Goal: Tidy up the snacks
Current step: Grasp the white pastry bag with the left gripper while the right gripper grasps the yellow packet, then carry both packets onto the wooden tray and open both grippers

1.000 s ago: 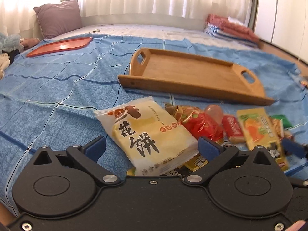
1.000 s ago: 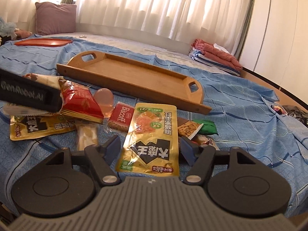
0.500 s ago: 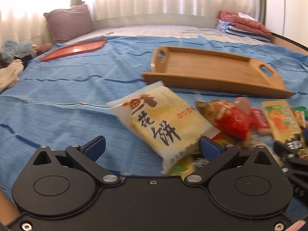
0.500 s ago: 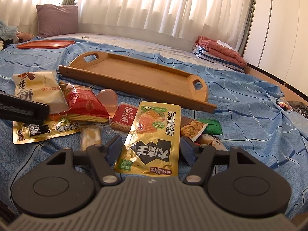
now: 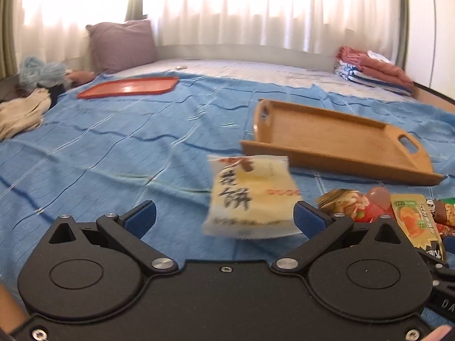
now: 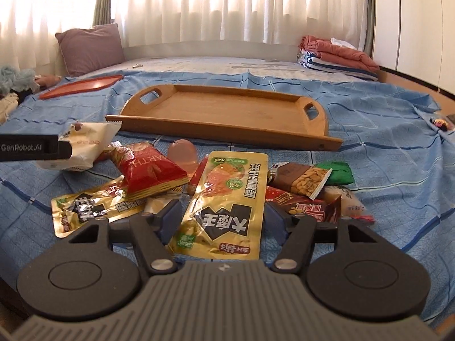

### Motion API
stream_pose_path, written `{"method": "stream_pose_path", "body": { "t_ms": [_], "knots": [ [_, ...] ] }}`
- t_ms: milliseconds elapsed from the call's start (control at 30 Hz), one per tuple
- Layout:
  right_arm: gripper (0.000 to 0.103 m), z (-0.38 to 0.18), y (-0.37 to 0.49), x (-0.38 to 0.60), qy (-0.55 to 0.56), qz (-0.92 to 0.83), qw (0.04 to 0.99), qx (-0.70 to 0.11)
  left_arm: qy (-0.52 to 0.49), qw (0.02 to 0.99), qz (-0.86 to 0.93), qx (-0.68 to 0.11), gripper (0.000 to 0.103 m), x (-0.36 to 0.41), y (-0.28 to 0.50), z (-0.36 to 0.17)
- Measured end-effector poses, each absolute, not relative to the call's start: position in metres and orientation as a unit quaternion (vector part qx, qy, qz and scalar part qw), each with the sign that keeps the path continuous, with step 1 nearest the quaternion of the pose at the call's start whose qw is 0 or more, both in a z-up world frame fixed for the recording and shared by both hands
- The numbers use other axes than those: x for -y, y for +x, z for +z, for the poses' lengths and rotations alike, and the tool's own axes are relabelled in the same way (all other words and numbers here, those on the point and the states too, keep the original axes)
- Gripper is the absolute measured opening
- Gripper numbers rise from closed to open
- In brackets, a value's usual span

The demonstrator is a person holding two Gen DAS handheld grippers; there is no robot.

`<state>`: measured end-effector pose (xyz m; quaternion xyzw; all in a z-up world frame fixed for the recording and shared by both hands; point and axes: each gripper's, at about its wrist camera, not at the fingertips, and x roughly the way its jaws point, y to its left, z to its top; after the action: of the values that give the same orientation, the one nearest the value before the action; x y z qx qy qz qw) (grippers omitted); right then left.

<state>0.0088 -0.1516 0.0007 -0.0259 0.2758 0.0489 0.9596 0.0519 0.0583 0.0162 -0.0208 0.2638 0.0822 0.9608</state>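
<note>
In front of the wooden tray (image 5: 335, 139), on the blue bedspread (image 5: 119, 147), we see the snacks gathered in a loose heap. A pale cream packet (image 5: 250, 199) sits nearest the tray's long front wall on the left side, blurred, and looks lifted off the cloth. It lies between the jaws of our left gripper (image 5: 224, 216), which stand wide; its right edge is at the right pad, but we cannot tell whether it is held. Our right gripper (image 6: 221, 216), further from the tray, has its jaws set fairly wide on either side of a gold pouch (image 6: 227, 201) lying flat; the pads look just clear of its edges. Left of that pouch we see a red packet (image 6: 148, 170) resting over a second gold pouch (image 6: 85, 210), and a pink jelly cup (image 6: 182, 152) just before the tray. To the right lie a peanut bar (image 6: 301, 180) and a green packet (image 6: 338, 173). The tray holds nothing. Beyond its left end lies a red tray (image 5: 128, 86), with a purple pillow (image 5: 122, 45) behind; folded blankets (image 6: 338, 54) sit beyond its right end.
</note>
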Motion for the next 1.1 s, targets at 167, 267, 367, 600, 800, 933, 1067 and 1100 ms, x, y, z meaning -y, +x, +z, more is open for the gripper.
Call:
{"method": "stream_pose_path", "body": {
  "t_ms": [167,267,367,600,800,933,1067,1100],
  "knots": [
    [0.076,-0.003,0.013,0.142,-0.044,0.033,0.959,-0.278,0.009,0.959,0.081,-0.270,0.103,-0.038,0.072,0.007],
    [0.076,-0.005,0.016,0.138,-0.051,0.018,0.960,-0.274,0.011,0.957,0.076,-0.281,0.103,-0.031,0.081,0.003],
    [0.078,-0.006,0.021,0.134,-0.048,0.009,0.961,-0.274,0.011,0.955,0.073,-0.288,0.103,-0.031,0.088,-0.002],
    [0.080,-0.010,0.034,0.129,-0.039,0.007,0.959,-0.279,-0.009,0.945,0.082,-0.317,0.103,-0.040,0.104,-0.012],
    [0.068,-0.008,0.038,0.133,-0.010,0.020,0.958,-0.285,-0.033,0.952,0.061,-0.299,0.082,-0.048,0.096,-0.003],
    [0.068,-0.005,0.033,0.141,0.012,0.032,0.957,-0.287,-0.029,0.955,0.055,-0.291,0.077,-0.048,0.089,0.006],
    [0.068,0.003,0.027,0.148,0.020,0.044,0.959,-0.280,-0.028,0.959,0.048,-0.278,0.077,-0.047,0.082,0.018],
    [0.068,0.005,0.026,0.150,0.019,0.047,0.959,-0.278,-0.028,0.960,0.047,-0.273,0.077,-0.047,0.080,0.021]
  ]
}}
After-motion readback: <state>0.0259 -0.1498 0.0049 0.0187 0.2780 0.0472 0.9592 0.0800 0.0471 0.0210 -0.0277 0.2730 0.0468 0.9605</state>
